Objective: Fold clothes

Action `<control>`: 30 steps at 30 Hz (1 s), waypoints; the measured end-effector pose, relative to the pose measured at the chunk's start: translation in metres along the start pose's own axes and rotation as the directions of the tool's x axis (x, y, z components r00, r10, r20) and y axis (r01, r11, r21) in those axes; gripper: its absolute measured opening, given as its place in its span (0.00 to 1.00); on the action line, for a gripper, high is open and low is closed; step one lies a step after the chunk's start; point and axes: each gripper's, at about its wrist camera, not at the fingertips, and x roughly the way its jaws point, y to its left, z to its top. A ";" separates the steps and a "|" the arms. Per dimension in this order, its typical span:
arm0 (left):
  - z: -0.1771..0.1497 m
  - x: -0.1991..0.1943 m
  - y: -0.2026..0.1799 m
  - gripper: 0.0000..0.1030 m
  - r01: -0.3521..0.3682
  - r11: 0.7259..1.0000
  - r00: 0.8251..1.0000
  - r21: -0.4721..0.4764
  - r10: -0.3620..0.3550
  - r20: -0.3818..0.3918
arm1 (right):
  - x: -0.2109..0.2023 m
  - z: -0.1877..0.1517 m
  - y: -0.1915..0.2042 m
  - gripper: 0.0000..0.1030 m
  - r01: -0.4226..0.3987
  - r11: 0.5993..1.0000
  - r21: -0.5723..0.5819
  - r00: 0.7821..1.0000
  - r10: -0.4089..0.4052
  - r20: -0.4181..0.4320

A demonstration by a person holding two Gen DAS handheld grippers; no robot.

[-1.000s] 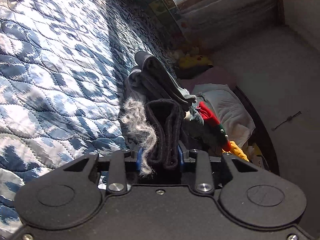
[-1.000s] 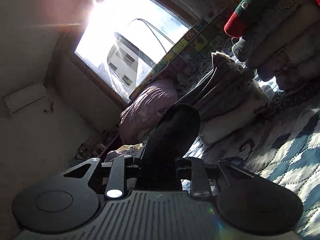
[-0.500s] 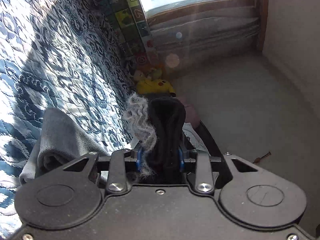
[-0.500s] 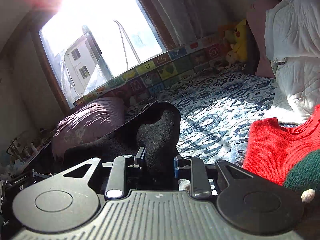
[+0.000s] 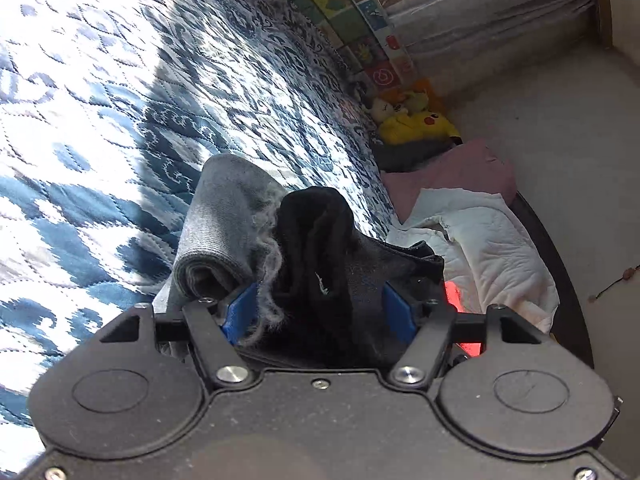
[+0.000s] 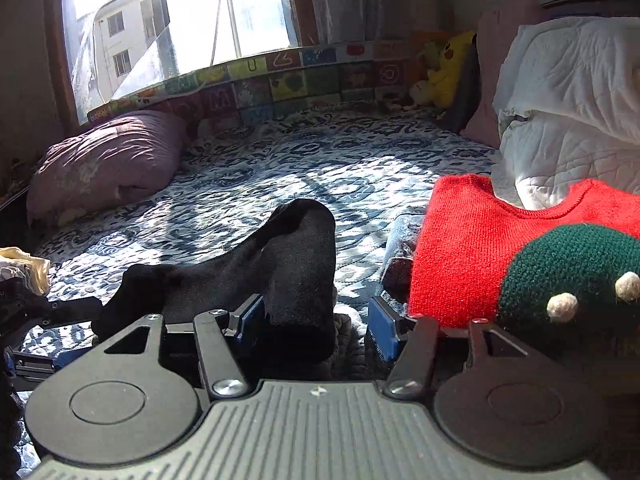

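Note:
A black garment with a grey fluffy trim lies bunched between the blue pads of my left gripper, whose jaws stand wide apart. Just left of it rests a folded grey garment on the blue-and-white quilted bed cover. In the right wrist view the same black garment leans against the left pad of my right gripper, which is open too. A folded red sweater with a green knitted part sits close on the right.
A white quilt is heaped at the right, and a pink pillow lies at the left under the window. A yellow plush toy sits in the far corner. Sunlit bed cover stretches ahead.
Both grippers were shut on the black garment and now stand open around it. Both have swung round and come lower, beside the grey garment and red sweater.

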 end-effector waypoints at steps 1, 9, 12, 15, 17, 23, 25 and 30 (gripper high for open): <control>-0.006 -0.014 -0.003 0.67 0.006 1.000 1.000 0.009 -0.006 0.002 | -0.015 -0.005 -0.001 0.58 -0.007 1.000 0.000 1.000 0.007 0.007; -0.084 -0.155 -0.019 0.87 -0.027 0.987 0.999 0.161 0.023 0.027 | -0.152 -0.090 -0.007 0.91 -0.225 0.950 0.217 0.967 0.245 -0.070; -0.116 -0.211 -0.023 0.91 -0.058 0.978 0.998 0.199 0.057 0.011 | -0.201 -0.124 -0.003 0.99 -0.289 0.904 0.317 0.938 0.333 -0.094; -0.156 -0.279 -0.039 0.99 -0.104 0.950 0.994 0.293 0.094 0.048 | -0.251 -0.151 0.012 0.99 -0.311 0.880 0.359 0.921 0.373 -0.117; -0.179 -0.310 -0.052 0.99 -0.138 0.923 0.990 0.359 0.124 0.063 | -0.281 -0.163 0.029 0.99 -0.302 0.890 0.341 0.919 0.367 -0.142; -0.268 -0.385 -0.086 1.00 -0.387 0.765 0.922 0.516 0.315 0.225 | -0.353 -0.189 0.075 1.00 -0.239 0.958 0.160 0.943 0.268 -0.197; -0.296 -0.395 -0.090 1.00 -0.468 0.699 0.884 0.541 0.383 0.269 | -0.375 -0.199 0.085 1.00 -0.221 0.970 0.097 0.948 0.237 -0.211; -0.349 -0.421 -0.078 1.00 -0.521 0.735 0.852 0.435 0.410 0.326 | -0.414 -0.224 0.105 1.00 -0.179 0.984 0.014 0.956 0.177 -0.232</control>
